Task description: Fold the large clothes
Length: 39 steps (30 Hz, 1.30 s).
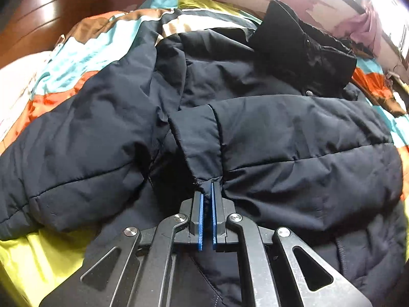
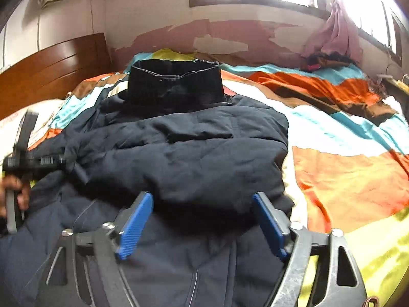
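Pinching sleeve cuff (image 1: 196, 151): left tongs (image 1: 207, 188) | right tongs (image 2: 202, 204) released above jacket (image 2: 179, 153)

No readable text, label, brand or number shows in either view.

— What is seen of the left gripper (image 1: 207, 192) in its own view?

— Two slim dark fingers are seen, each lined with a blue pad (image 1: 201, 220). They are carried on black and grey metal links, joined by round silver screws (image 1: 131, 231). Triangular cut-outs are cut into the outer plates.

— And the right gripper (image 2: 202, 199)?

— The same build is shown: ribbed blue pads (image 2: 135, 226) on dark fingers, a scuffed grey frame, silver screws (image 2: 337, 232) at the joints, slotted openings in the side plates.

— Is anything of the person shown?

— Only a hand (image 2: 15, 192) at the left edge of the right view, blurred, around a grey handle (image 2: 11, 212). No sleeve is shown.
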{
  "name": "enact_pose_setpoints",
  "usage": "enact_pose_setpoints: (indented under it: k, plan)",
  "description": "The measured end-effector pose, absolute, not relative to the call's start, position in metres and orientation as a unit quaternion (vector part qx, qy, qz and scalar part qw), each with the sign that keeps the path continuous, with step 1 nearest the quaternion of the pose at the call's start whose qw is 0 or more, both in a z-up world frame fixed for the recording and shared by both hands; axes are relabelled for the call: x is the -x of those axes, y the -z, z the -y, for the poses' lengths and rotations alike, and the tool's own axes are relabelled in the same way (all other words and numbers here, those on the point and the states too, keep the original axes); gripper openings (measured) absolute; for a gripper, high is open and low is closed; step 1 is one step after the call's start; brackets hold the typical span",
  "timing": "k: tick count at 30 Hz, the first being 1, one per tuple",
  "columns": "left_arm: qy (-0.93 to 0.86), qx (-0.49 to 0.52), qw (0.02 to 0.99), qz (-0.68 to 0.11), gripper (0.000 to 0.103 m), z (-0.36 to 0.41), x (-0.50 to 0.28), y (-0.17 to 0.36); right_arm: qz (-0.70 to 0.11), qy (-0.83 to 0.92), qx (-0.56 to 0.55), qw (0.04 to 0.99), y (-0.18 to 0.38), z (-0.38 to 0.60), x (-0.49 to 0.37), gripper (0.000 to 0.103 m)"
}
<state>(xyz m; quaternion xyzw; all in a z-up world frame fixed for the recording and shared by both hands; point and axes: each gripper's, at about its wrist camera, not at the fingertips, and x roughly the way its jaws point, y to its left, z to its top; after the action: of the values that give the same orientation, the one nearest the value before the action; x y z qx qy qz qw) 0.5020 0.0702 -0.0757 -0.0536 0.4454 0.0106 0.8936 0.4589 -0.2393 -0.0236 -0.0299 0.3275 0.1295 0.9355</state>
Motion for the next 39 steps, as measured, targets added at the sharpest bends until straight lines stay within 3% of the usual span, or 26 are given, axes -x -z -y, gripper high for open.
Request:
enact_pose_setpoints:
  k: [3, 7, 14, 20, 23, 24, 25, 27, 31, 36, 39]
  plan:
    - [-0.016, 0.059, 0.892, -0.447, 0.004, -0.071, -0.501, 0.083, -0.323, -0.159, 0.034, 0.932, 0.018, 0.221, -0.485, 0.045]
    - [-0.015, 0.076, 0.889, -0.451, 0.005, -0.079, -0.503, 0.085, -0.329, -0.195, 0.07, 0.921, 0.02, 0.172, -0.513, 0.035]
    - [-0.027, 0.077, 0.878, -0.472, 0.007, -0.079, -0.509, 0.097, -0.415, -0.16, 0.073, 0.893, 0.074, 0.151, -0.561, 0.031]
    - [-0.027, 0.075, 0.877, -0.474, 0.008, -0.079, -0.511, 0.097, -0.421, -0.162, 0.052, 0.891, 0.083, 0.16, -0.57, 0.029]
    - [-0.02, 0.095, 0.873, -0.477, 0.01, -0.084, -0.508, 0.087, -0.41, -0.173, 0.042, 0.895, 0.072, 0.166, -0.559, 0.032]
    - [-0.019, 0.103, 0.871, -0.481, 0.011, -0.089, -0.51, 0.084, -0.406, -0.174, 0.037, 0.896, 0.067, 0.171, -0.553, 0.037]
    - [-0.019, 0.109, 0.867, -0.485, 0.015, -0.091, -0.509, 0.082, -0.401, -0.181, 0.029, 0.898, 0.061, 0.179, -0.545, 0.052]
    - [-0.022, 0.119, 0.861, -0.493, 0.021, -0.093, -0.506, 0.079, -0.386, -0.196, 0.026, 0.901, 0.05, 0.189, -0.529, 0.064]
    - [-0.017, 0.118, 0.87, -0.478, 0.057, -0.091, -0.492, 0.064, -0.381, -0.255, 0.075, 0.886, 0.026, 0.2, -0.51, 0.065]
    - [0.012, 0.101, 0.884, -0.455, 0.058, -0.079, -0.472, 0.047, -0.375, -0.296, 0.176, 0.861, 0.009, 0.231, -0.487, 0.074]
    - [0.025, 0.098, 0.889, -0.447, 0.063, -0.069, -0.46, 0.039, -0.383, -0.26, 0.175, 0.869, 0.011, 0.268, -0.484, 0.076]
